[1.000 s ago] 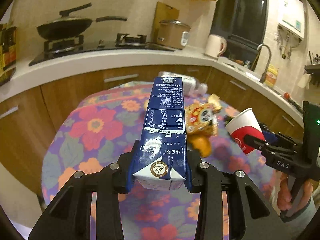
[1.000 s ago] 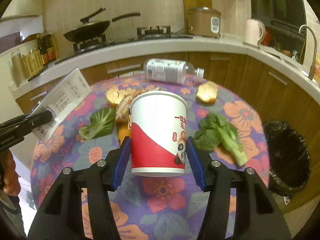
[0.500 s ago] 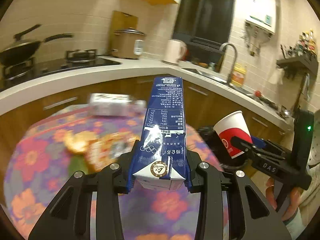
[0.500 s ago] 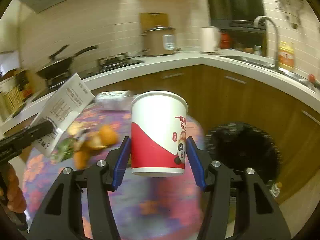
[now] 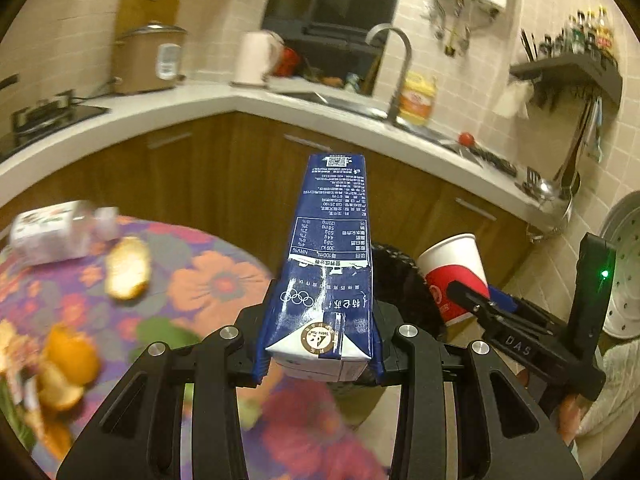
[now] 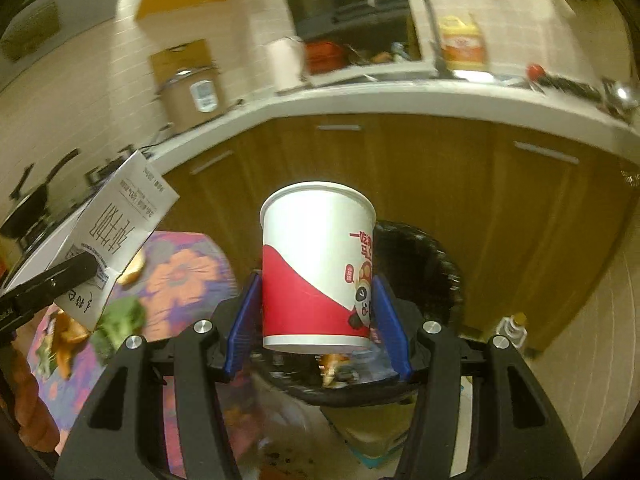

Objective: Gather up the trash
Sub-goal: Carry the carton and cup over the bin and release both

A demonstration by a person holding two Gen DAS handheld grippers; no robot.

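Leftmost, the left gripper (image 5: 320, 354) clamps the milk carton (image 5: 330, 256), long axis pointing away; right of it, the right gripper (image 6: 318, 330) pinches the paper cup (image 6: 318, 268) just above the black-lined trash bin (image 6: 432, 264), nearer the drop

Both views swung rightward off the flowered bench (image 5: 208, 280) toward the sink corner; the left hand-held gripper (image 5: 320, 344) carried the milk carton (image 5: 330, 256) past the bench edge; the right hand-held gripper (image 6: 316, 320) brought the paper cup (image 6: 316, 268) over the black-lined trash bin (image 6: 424, 264), which had stood off to the right; the plastic bottle (image 5: 56, 232) and orange peel (image 5: 68, 360) slid to the left margin.
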